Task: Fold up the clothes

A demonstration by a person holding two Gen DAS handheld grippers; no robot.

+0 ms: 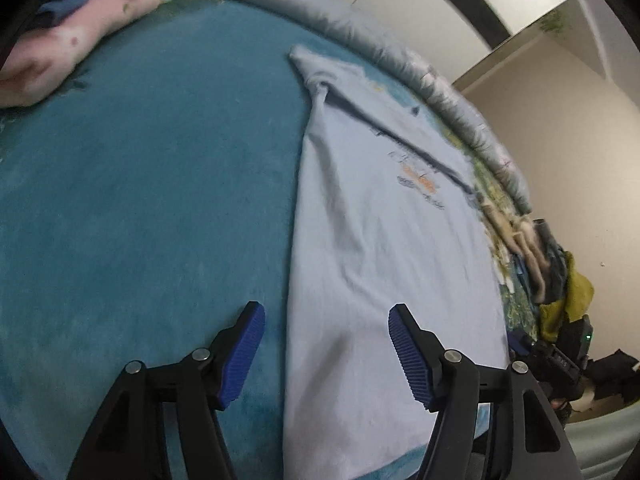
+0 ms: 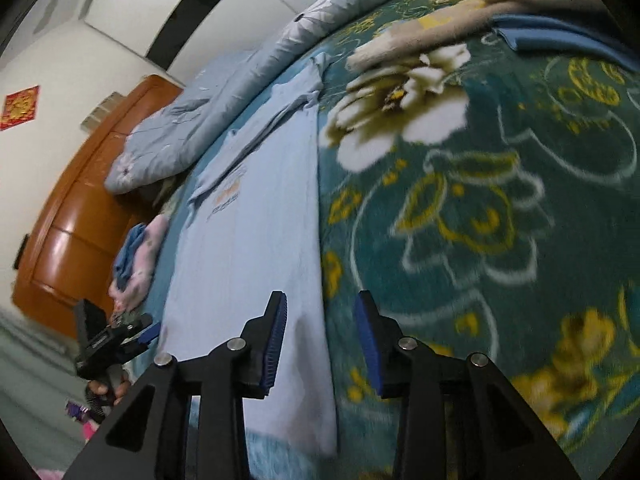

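Observation:
A light blue T-shirt, folded into a long strip with a small orange print on the chest, lies flat on the bed's teal flowered blanket. My left gripper hovers over the shirt's near left edge; its jaws stand open and hold nothing. My right gripper hangs open over the shirt's near right edge, also with nothing between its pads. In each wrist view the other gripper shows at the bed's edge: the right gripper and the left gripper, the latter held by a hand.
A pink and blue pile of clothes lies left of the shirt. A pale blue quilt runs along the far side. Beige and blue garments lie to the right. A wooden headboard stands beyond.

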